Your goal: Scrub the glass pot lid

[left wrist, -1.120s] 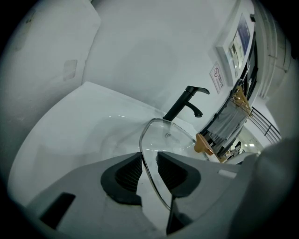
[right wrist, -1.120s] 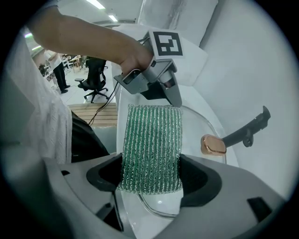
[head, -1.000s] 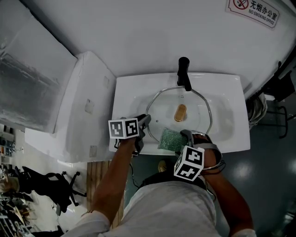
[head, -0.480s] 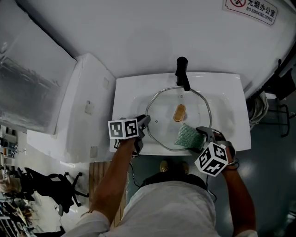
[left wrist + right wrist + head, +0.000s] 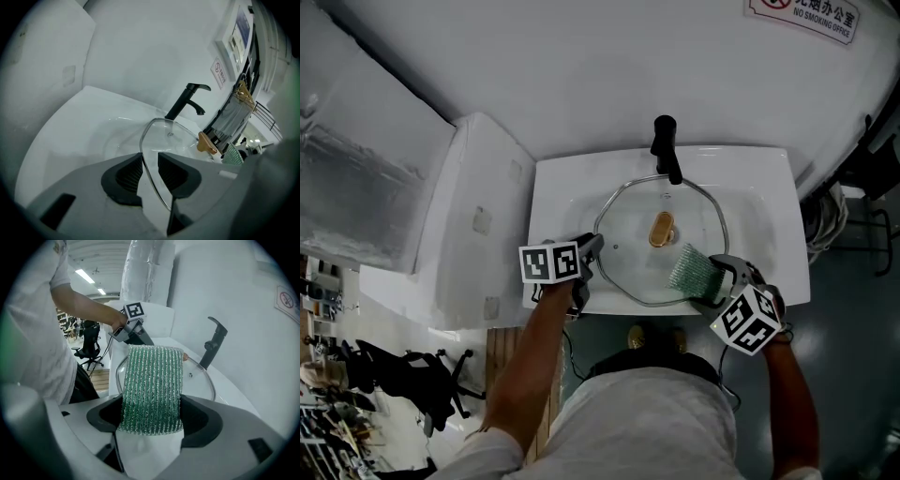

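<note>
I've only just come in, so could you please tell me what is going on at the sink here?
A person stands at a white sink with a gripper in each hand. The left gripper clamps the rim of a glass pot lid, steadying it in the sink in front of the black tap. The right gripper holds a green scrubbing pad at the lid's near right edge; whether it is pressing on the glass I cannot tell.

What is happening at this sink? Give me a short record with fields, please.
Place: white sink, black faucet at the back
Object: glass pot lid in the basin, tan knob up
Left gripper: clamped on the lid's rim
Right gripper: gripping a green scrub pad, over the lid's right part
</note>
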The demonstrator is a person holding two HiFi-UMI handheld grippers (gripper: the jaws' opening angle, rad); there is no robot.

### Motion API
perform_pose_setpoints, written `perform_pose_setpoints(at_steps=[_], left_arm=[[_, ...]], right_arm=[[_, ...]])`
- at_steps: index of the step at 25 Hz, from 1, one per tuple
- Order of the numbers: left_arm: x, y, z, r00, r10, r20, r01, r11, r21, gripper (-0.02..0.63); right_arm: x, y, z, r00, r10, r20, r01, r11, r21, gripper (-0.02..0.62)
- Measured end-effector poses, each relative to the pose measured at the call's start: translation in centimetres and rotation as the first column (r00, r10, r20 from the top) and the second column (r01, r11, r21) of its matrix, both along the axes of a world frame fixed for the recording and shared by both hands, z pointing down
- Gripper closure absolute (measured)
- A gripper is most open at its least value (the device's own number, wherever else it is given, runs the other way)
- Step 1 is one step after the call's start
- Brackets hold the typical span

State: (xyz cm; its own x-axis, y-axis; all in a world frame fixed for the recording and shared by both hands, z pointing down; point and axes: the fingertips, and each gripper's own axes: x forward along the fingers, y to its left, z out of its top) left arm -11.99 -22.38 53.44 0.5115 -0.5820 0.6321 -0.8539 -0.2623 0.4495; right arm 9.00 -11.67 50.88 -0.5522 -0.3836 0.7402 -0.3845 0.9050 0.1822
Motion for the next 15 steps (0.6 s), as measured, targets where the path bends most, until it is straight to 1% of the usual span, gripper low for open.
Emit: perform_pose_setpoints(at_steps=[3, 6, 10, 12, 15], left_arm=[[0.0, 0.2, -0.1, 1.0, 0.0, 0.007, 0.0, 1.0, 0.006, 0.491], [0.0, 0.3, -0.3, 1.0, -0.001, 0.011, 0.001, 1.0, 0.02, 0.491], [-0.4, 0.4, -0.9, 1.0, -0.016, 0.025, 0.015, 0.999, 0.044, 0.491], [-0.8, 0.5, -1.4, 0.999, -0.03, 0.038, 0.028, 0.998, 0.06, 0.49], [-1.3, 0.5, -2.5, 0.997, -0.053, 0.049, 0.049, 0.994, 0.095, 0.491]], right_arm=[[0.3, -0.1, -0.8, 0.996, 0.056, 0.074, -0.054, 0.998, -0.028, 0.247], [0.6, -0.6, -1.9, 0.982, 0.118, 0.148, -0.111, 0.992, -0.053, 0.247], [0.9, -1.5, -3.3, 0.961, 0.171, 0.219, -0.16, 0.985, -0.067, 0.247], [1.1, -2.1, -4.3, 0.943, 0.194, 0.271, -0.18, 0.981, -0.075, 0.247], [0.8, -2.9, -6.3, 0.899, 0.227, 0.374, -0.206, 0.974, -0.095, 0.247]])
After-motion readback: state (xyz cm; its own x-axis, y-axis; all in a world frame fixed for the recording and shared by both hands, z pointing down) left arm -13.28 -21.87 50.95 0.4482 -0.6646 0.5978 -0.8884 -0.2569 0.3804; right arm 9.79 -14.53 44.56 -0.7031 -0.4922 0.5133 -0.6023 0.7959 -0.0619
